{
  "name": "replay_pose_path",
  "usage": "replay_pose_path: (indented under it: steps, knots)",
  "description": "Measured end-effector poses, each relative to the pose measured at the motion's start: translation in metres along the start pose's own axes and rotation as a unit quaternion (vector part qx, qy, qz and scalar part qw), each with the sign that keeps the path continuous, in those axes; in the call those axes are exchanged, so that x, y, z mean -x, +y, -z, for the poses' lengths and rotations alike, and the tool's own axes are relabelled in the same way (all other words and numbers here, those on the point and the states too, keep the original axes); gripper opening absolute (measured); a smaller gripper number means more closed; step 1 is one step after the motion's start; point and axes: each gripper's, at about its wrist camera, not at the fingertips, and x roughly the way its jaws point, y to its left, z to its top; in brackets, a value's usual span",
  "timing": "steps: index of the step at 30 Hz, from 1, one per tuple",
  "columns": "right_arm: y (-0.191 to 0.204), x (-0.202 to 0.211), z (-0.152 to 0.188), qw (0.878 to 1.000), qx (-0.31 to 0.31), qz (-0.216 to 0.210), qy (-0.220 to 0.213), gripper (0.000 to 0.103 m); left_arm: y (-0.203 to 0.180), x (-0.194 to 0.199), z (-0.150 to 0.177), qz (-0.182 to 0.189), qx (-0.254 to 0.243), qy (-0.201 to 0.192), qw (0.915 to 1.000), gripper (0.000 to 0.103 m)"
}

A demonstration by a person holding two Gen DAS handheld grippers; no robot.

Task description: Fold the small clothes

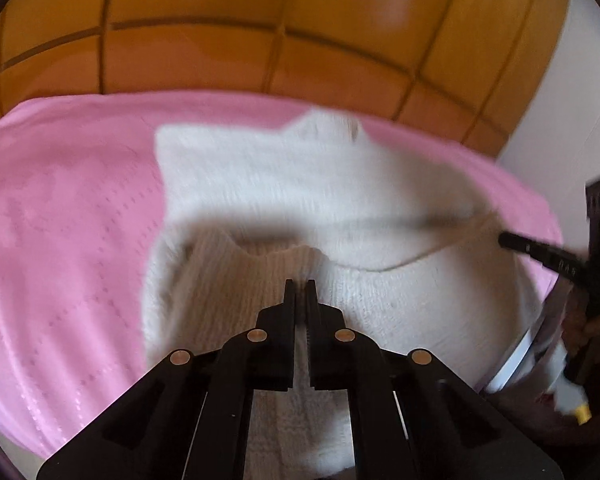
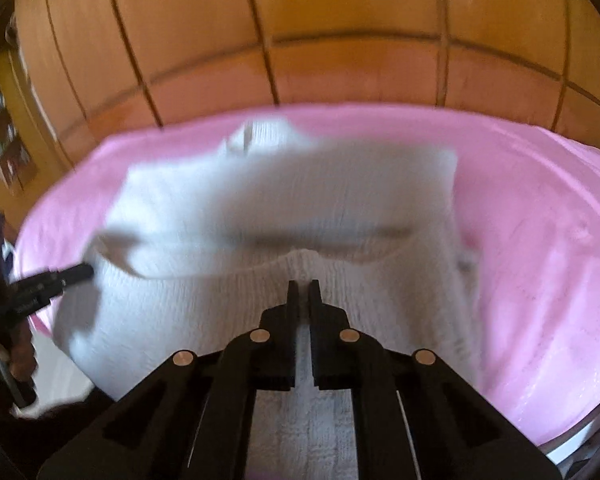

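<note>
A small white knit garment [image 1: 320,184] lies on a pink cloth [image 1: 68,216]. Its near edge is lifted and carried over the far part. My left gripper [image 1: 300,285] is shut on the garment's near edge. My right gripper [image 2: 304,286] is shut on the same edge of the garment [image 2: 300,184] further right. Each gripper shows in the other's view, the right one [image 1: 504,239] at the garment's right corner and the left one [image 2: 86,270] at its left corner. The frames are blurred by motion.
The pink cloth [image 2: 540,240] covers a table. Behind it stand orange wooden panels [image 1: 260,20], also in the right wrist view [image 2: 300,40]. A white wall [image 1: 572,92] is at the right. A shelf [image 2: 0,132] stands at the far left.
</note>
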Motion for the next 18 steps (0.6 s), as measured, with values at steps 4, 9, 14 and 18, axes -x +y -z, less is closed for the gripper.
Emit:
replay_pose_path:
  steps: [4,9,14,18]
  knots:
    - [-0.005,-0.009,-0.01,1.0,-0.004,0.025,-0.017,0.004,0.007,-0.005,-0.016,-0.019,0.011,-0.027,0.9994,0.003]
    - [-0.015,-0.062,0.003,0.998,-0.016,0.047,0.033,0.005,0.012,-0.065,-0.01,-0.082,0.007,0.033,0.9961,0.004]
    - [-0.006,-0.064,0.01,0.997,0.011,0.071,0.014,0.006,0.005,-0.04,-0.005,-0.09,-0.009,0.008,0.9959,0.007]
    - [-0.015,-0.062,0.012,0.998,-0.001,0.063,0.007,0.006,0.016,-0.015,0.002,-0.14,-0.015,-0.018,0.9898,0.048]
